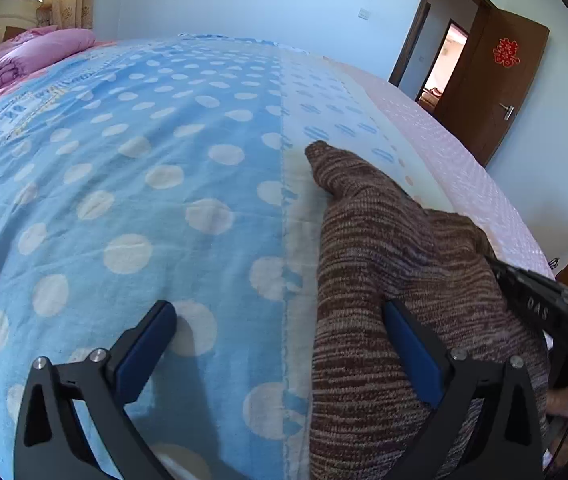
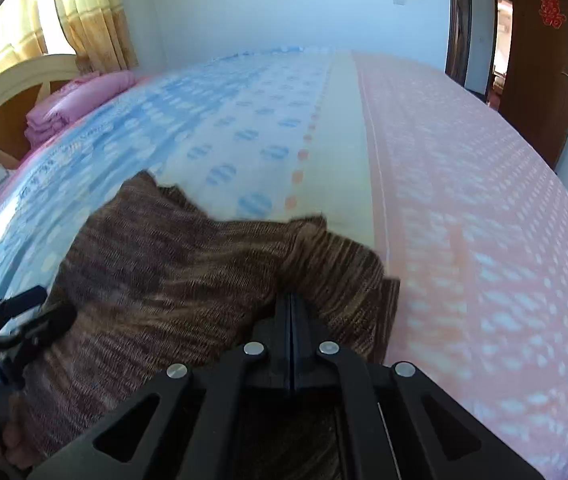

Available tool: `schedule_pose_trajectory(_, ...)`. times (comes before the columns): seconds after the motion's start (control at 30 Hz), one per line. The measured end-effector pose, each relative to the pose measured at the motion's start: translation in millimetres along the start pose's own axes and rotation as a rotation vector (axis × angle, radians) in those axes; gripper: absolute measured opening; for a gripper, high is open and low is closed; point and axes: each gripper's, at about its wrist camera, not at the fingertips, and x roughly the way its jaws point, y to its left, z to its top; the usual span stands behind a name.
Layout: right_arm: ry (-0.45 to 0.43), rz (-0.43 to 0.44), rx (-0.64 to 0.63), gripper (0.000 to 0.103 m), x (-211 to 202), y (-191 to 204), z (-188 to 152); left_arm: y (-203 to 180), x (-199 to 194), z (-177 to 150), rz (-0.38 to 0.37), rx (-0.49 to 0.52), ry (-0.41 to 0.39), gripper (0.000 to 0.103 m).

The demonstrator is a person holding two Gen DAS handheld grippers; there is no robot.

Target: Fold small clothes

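The brown knit sweater [image 2: 171,280] lies on the bed [image 2: 464,220], low in the middle of the right wrist view and at the lower right of the left wrist view. It is bunched up, not flat, with one sleeve poking toward the blue spotted part of the sheet.

What could go wrong? The right claw [image 2: 291,312] only has a small pinch of the knit, so the cloth could slip out if it is pulled hard — then the fold would flop open. The loose sleeve could also get tucked under and make a lump (the sweater looks thick and stretchy).

The right claw is squeezed tight, with sweater cloth pinched at its tips. The left claw [image 1: 279,356] is spread wide and holds nothing — one finger [image 1: 414,354] sits on the sweater's edge, the other over the sheet.
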Motion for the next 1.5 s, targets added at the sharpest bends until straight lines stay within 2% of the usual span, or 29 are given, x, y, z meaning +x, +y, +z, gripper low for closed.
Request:
schedule_pose_trajectory(0.07,0.014,0.036,0.051,0.0,-5.1,-9.7,2.9,1.6,0.1,0.1,-0.009,-0.003,0.0,0.103)
schedule_pose_trajectory(0.17,-0.047,0.006,0.121,0.002,-36.5,-20.4,-6.1,4.9,-0.5,-0.1,-0.025,-0.017,-0.004,0.103)
schedule_pose_trajectory(0.27,-0.073,0.088,0.244,0.002,-79.1,-31.1,-40.5,5.3,-1.0,-0.7,-0.032,-0.021,-0.007,0.103)
schedule_pose_trajectory(0.4,-0.089,0.169,0.292,0.006,-121.9,-19.5,-91.5,5.5,-0.9,-0.9,-0.038,-0.024,-0.007,0.103)
schedule_pose_trajectory(0.43,-0.101,0.193,0.314,0.011,-131.4,-15.0,-106.3,6.4,-1.2,-0.9,-0.043,-0.028,-0.009,0.103)
schedule_pose_trajectory(0.47,-0.111,0.213,0.332,0.025,-135.9,-10.5,-116.6,7.3,-1.3,-0.9,-0.049,-0.032,-0.01,0.103)
schedule_pose_trajectory(0.5,-0.114,0.23,0.344,0.034,-138.9,-6.3,-125.5,7.6,-1.3,-0.9,-0.051,-0.034,-0.009,0.103)
schedule_pose_trajectory(0.53,-0.117,0.229,0.343,0.049,-141.3,-0.7,-132.8,7.3,-1.1,-0.9,-0.051,-0.033,-0.008,0.103)
schedule_pose_trajectory(0.57,-0.116,0.217,0.331,0.051,-141.3,4.8,-136.6,7.2,-1.1,-0.8,-0.051,-0.031,-0.007,0.103)
schedule_pose_trajectory(0.63,-0.097,0.179,0.289,0.047,-135.2,16.1,-139.3,7.5,-1.6,-1.3,-0.056,-0.029,-0.004,0.103)
schedule_pose_trajectory(0.67,-0.072,0.15,0.267,0.013,-132.6,19.7,-140.5,8.3,-2.3,-1.6,-0.066,-0.029,-0.002,0.103)
schedule_pose_trajectory(0.7,-0.043,0.139,0.257,0.005,-127.7,18.9,-140.2,9.4,-3.1,-2.1,-0.08,-0.03,0.003,0.103)
schedule_pose_trajectory(0.8,0.033,0.135,0.257,0.005,-116.0,24.0,-150.9,11.9,-7.4,-4.4,-0.125,-0.014,0.03,0.103)
schedule_pose_trajectory(0.9,0.05,0.108,0.241,0.005,-122.8,29.0,-158.1,10.6,-15.3,-9.9,-0.121,0.047,0.047,0.103)
schedule_pose_trajectory(1.03,0.058,0.155,0.283,0.005,-128.8,19.5,-160.4,17.4,-24.1,-6.8,-0.156,0.036,0.081,0.103)
schedule_pose_trajectory(1.1,0.026,0.155,0.285,0.006,-138.3,14.7,-153.2,18.6,-31.3,3.3,-0.151,0.031,0.068,0.103)
schedule_pose_trajectory(1.23,-0.117,0.14,0.253,0.006,-160.0,14.2,-120.2,7.9,-42.0,39.8,-0.129,0.055,-0.027,0.103)
schedule_pose_trajectory(1.3,-0.144,0.115,0.206,0.006,-154.2,22.2,-103.6,-8.2,-29.4,59.6,-0.102,0.088,-0.027,0.103)
schedule_pose_trajectory(1.4,-0.161,0.066,0.135,0.006,-136.0,34.4,-85.3,-28.1,10.6,74.9,-0.002,0.165,0.035,0.103)
schedule_pose_trajectory(1.43,-0.161,0.044,0.114,0.006,-130.9,37.3,-82.4,-28.0,22.9,75.6,0.007,0.17,0.067,0.102)
schedule_pose_trajectory(1.5,-0.14,0.023,0.1,0.006,-125.8,36.6,-81.2,-22.8,48.7,73.2,-0.034,0.157,0.139,0.102)
